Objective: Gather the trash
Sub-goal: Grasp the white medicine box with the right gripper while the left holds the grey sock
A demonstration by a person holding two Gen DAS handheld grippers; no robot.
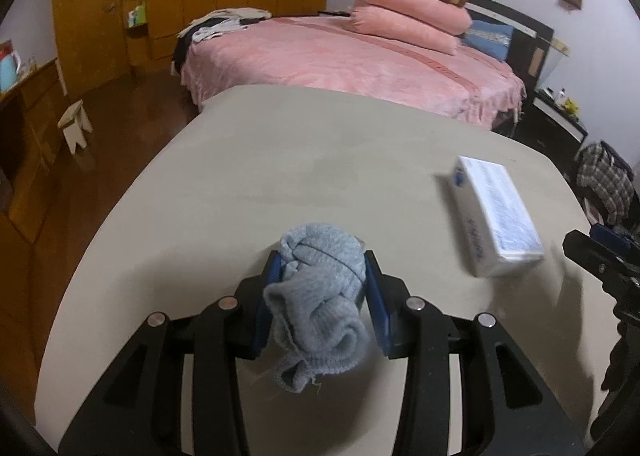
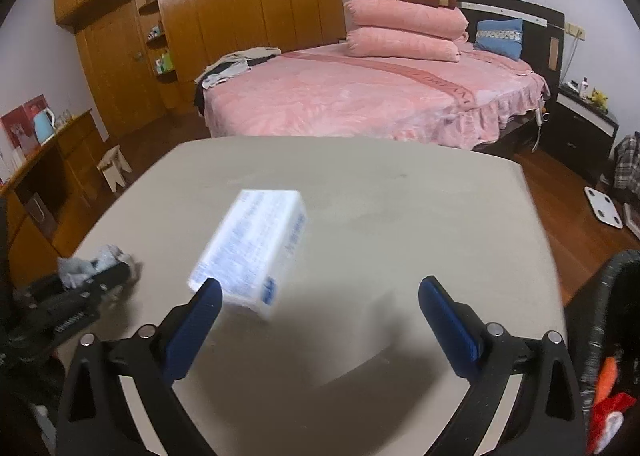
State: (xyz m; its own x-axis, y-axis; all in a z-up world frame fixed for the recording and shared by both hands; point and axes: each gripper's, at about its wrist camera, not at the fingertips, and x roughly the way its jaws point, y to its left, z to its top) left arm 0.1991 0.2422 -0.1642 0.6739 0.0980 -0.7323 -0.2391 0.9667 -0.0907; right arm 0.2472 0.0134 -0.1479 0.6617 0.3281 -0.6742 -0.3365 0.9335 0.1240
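A crumpled pale grey-blue knit cloth (image 1: 320, 288) is clamped between the blue pads of my left gripper (image 1: 322, 276), which is shut on it just above the beige table (image 1: 256, 176). The same cloth (image 2: 90, 262) and left gripper (image 2: 76, 296) show at the far left of the right wrist view. My right gripper (image 2: 320, 294) stands open over the table, nothing between its fingers. A white tissue pack (image 2: 256, 252) with blue print lies just ahead of its left finger (image 2: 204, 298). In the left wrist view the tissue pack (image 1: 496, 216) lies to the right.
A dark bin (image 2: 608, 320) holding red and orange trash stands at the table's right edge. Beyond the table stands a pink bed (image 2: 360, 92) with pillows. A wooden wardrobe (image 2: 240, 8), a small stool (image 2: 114, 168) and a white floor scale (image 2: 604, 206) are around.
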